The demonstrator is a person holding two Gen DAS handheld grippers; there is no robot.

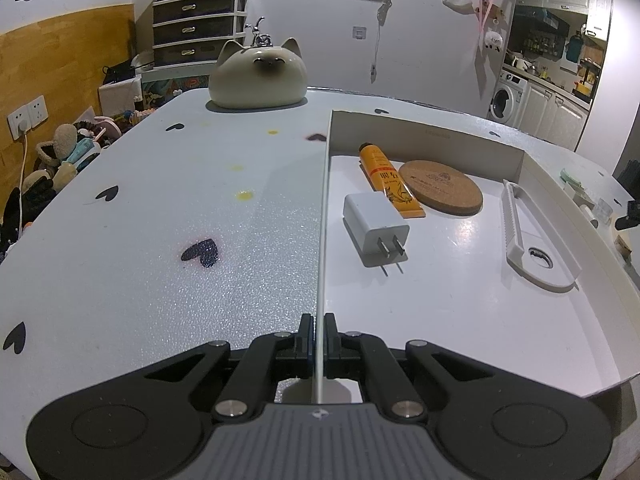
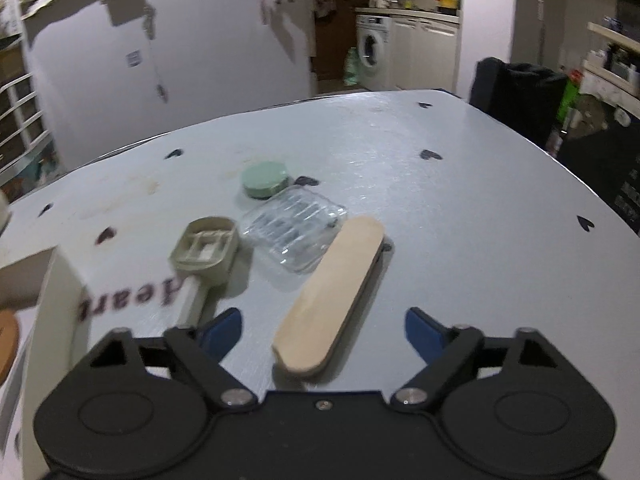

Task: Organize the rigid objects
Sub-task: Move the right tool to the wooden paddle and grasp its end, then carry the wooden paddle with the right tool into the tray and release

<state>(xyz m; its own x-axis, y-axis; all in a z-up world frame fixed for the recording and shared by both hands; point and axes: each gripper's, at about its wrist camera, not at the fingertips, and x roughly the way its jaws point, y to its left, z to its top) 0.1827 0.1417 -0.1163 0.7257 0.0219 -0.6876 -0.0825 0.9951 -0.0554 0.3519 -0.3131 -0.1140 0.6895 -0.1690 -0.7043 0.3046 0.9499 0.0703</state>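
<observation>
The left claw was clamped on the box wall, steadying it, while the right claw hung apart over the wooden case, probably lining up to grasp it.

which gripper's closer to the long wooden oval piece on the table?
Right. The right gripper is open with the wooden oval piece lying between its fingers, not gripped. The left gripper is shut on the white box's wall, away from it.

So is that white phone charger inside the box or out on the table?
Inside. The charger lies flat on the floor of the box, prongs pointing toward the camera, beside the orange tube.
</observation>
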